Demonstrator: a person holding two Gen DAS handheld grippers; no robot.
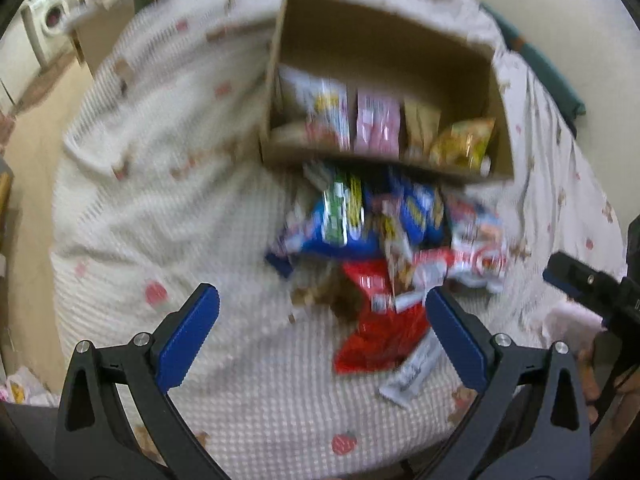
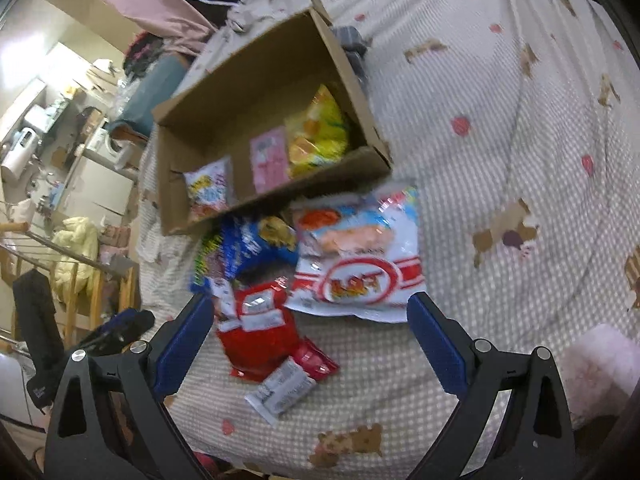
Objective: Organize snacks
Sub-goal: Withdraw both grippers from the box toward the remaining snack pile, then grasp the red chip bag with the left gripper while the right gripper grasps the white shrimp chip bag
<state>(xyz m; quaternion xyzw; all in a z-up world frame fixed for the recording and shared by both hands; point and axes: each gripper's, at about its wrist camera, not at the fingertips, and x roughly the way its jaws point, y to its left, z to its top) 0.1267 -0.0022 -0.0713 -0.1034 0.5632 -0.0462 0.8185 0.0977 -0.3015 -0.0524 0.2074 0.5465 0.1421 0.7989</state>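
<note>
Left wrist view: your left gripper [image 1: 322,324] fills the bottom of the frame, jaws spread wide, nothing between the pads.
Red packet [image 1: 376,328]: lies on the bedspread [image 1: 140,184] in the gap between your left jaws, closer to the right-hand finger, touched by neither.
White sachet [image 1: 412,372]: lower right of the red packet, just inside the right-hand blue pad [image 1: 456,344].
Snack pile: the blue bags [image 1: 352,220] and the white-and-red bag [image 1: 480,248] sit in the centre of the frame, above the jaws and just below the box.
Cardboard box [image 1: 380,40]: upper centre, open, with a row of packets standing along its near wall, pink packet [image 1: 378,124] in the middle and yellow bag [image 1: 464,144] at the right end.
Right edge: your right gripper's dark finger shows there, well apart from the pile.
Right wrist view: your right gripper [image 2: 310,340] is at the bottom, jaws at full spread and empty.
Red packet there [image 2: 260,336]: just inside the left-hand pad [image 2: 184,344], not pinched.
White sachet there [image 2: 280,392]: low between the jaws, near the centre.
White-and-red bag there [image 2: 360,256]: above the gap, its lower edge near the tip of the right-hand finger.
Box there [image 2: 248,80]: upper centre-left, tilted in the frame, yellow bag [image 2: 320,132] in its right corner.
Sharpness: both views are blurred, so packet labels cannot be read.
</note>
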